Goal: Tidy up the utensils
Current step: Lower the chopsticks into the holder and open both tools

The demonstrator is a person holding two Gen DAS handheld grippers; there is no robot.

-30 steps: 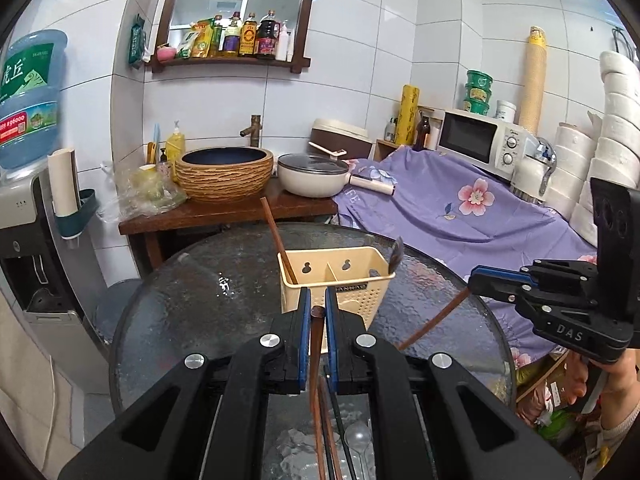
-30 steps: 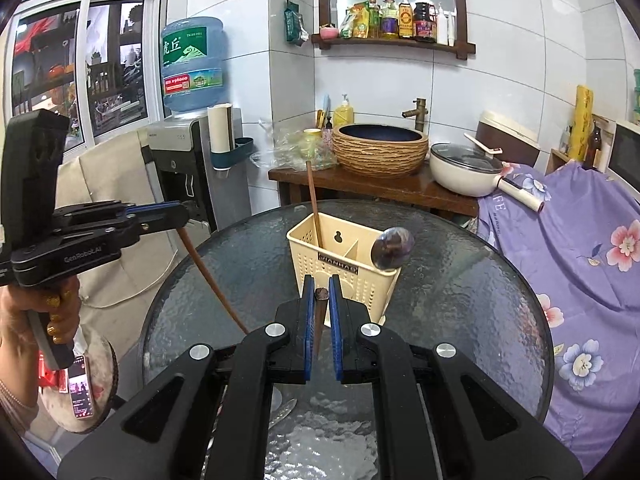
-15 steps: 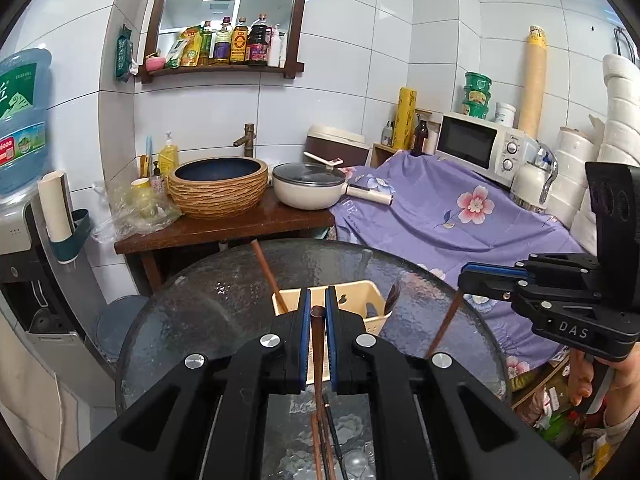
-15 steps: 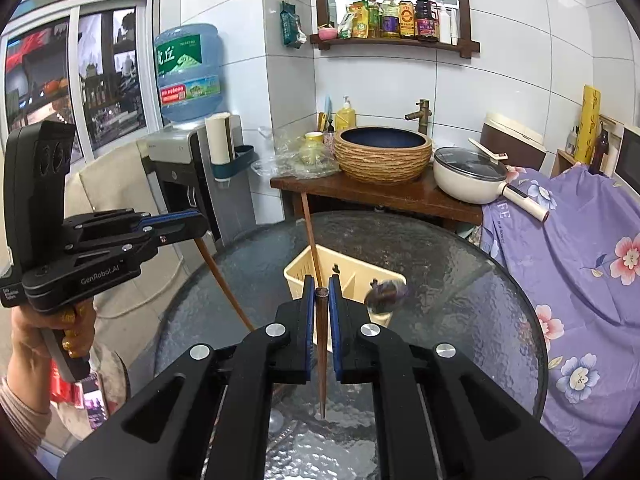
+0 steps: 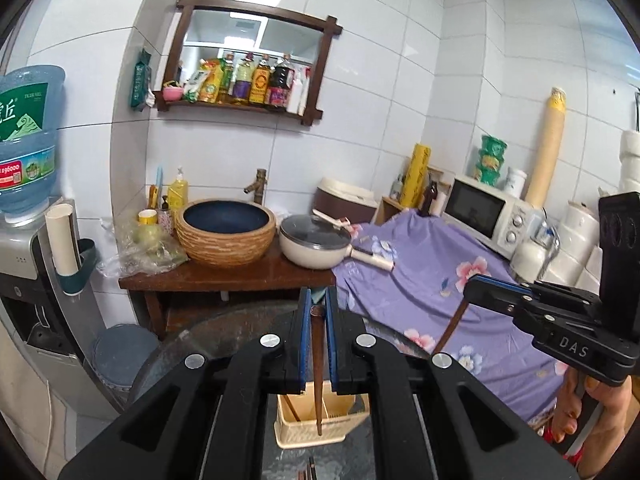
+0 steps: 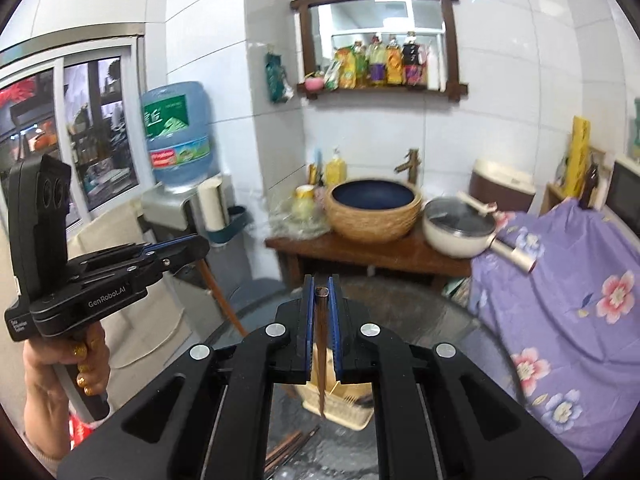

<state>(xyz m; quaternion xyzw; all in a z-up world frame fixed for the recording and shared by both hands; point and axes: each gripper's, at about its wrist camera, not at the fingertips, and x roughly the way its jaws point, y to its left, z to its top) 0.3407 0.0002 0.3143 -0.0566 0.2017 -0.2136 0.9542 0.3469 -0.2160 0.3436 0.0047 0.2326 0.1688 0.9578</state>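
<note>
My left gripper (image 5: 316,312) is shut on a brown wooden chopstick (image 5: 317,372) that hangs point down over the cream plastic utensil holder (image 5: 320,420) on the round glass table (image 5: 224,332). One chopstick (image 5: 289,407) leans inside the holder. My right gripper (image 6: 321,296) is shut on another brown chopstick (image 6: 321,356), tip down above the same holder (image 6: 340,400). Each gripper shows in the other's view, the right one (image 5: 472,284) and the left one (image 6: 196,246), each with a stick slanting down. More chopsticks (image 6: 288,452) lie on the glass.
Behind the table stands a wooden counter (image 5: 224,276) with a woven basin (image 5: 226,236) and a lidded pan (image 5: 316,244). A purple floral cloth (image 5: 432,280) covers the right side, by a microwave (image 5: 484,216). A water dispenser (image 5: 28,240) stands at left.
Both grippers have risen and tilted up with their chopsticks, so the holder has dropped low in both views. The sticks now hang nearly vertical over it.
</note>
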